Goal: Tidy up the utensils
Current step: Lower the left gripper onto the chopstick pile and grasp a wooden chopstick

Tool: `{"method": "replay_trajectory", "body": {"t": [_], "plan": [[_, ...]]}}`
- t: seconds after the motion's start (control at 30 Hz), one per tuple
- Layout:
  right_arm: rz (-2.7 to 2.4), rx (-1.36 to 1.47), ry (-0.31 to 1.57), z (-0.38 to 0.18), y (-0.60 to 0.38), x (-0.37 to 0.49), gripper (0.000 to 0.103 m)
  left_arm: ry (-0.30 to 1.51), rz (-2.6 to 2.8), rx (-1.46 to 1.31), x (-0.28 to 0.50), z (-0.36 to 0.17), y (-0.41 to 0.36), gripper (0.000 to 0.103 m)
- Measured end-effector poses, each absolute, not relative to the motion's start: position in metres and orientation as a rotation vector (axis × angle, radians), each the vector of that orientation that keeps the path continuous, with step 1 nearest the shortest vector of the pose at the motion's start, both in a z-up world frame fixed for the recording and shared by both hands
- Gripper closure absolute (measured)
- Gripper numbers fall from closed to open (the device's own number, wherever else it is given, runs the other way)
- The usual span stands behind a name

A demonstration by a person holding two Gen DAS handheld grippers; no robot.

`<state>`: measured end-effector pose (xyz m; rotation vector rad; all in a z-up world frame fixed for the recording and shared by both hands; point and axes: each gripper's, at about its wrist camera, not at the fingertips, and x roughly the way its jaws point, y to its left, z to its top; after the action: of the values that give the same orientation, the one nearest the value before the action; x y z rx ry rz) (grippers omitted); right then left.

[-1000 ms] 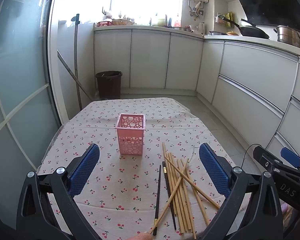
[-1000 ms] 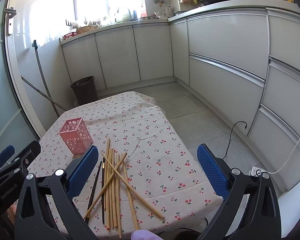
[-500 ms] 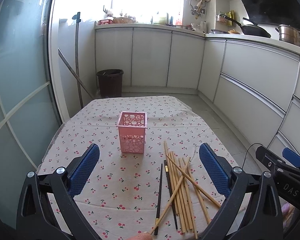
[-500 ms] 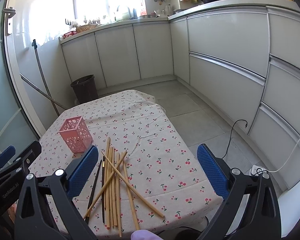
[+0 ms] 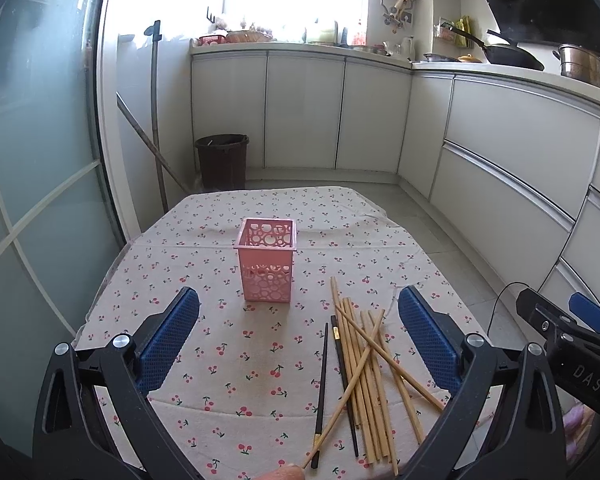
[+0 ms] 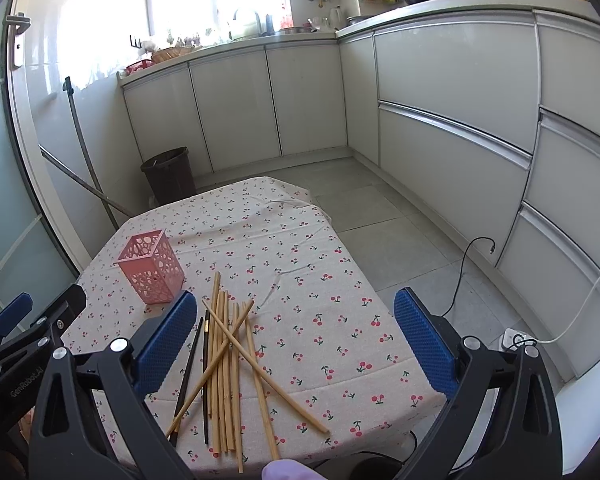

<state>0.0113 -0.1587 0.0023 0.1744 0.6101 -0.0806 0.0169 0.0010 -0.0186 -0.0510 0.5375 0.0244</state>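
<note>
With both our jaws wide and empty, the crossed chopsticks (image 5: 364, 356) near the counter's (image 5: 228, 364) front edge could perhaps roll off.

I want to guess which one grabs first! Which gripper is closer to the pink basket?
Probably the left gripper: the pink basket stands straight ahead of it, centred between its open fingers. The right gripper is off to the basket's right, facing the chopsticks. Neither touches it.
</note>
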Motion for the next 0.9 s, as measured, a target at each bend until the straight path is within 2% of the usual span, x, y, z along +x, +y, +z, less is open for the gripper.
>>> {"method": "replay_trajectory", "body": {"t": [0.33,0.6,0.7,0.9], "plan": [[-0.083,0.178,0.622,0.0,-0.159,0.012,0.007,0.546,0.028,-0.042,0.018,-0.021,0.001,0.007],[-0.053,0.243,0.704,-0.008,-0.165,0.02,0.007,0.643,0.002,-0.045,0.029,-0.035,-0.001,0.007],[-0.049,0.291,0.753,-0.014,-0.17,0.025,0.007,0.729,0.017,-0.008,0.04,-0.048,-0.004,0.007],[0.038,0.511,0.984,-0.033,-0.188,0.054,0.007,0.999,-0.029,-0.054,0.072,-0.087,0.001,0.007]]}}
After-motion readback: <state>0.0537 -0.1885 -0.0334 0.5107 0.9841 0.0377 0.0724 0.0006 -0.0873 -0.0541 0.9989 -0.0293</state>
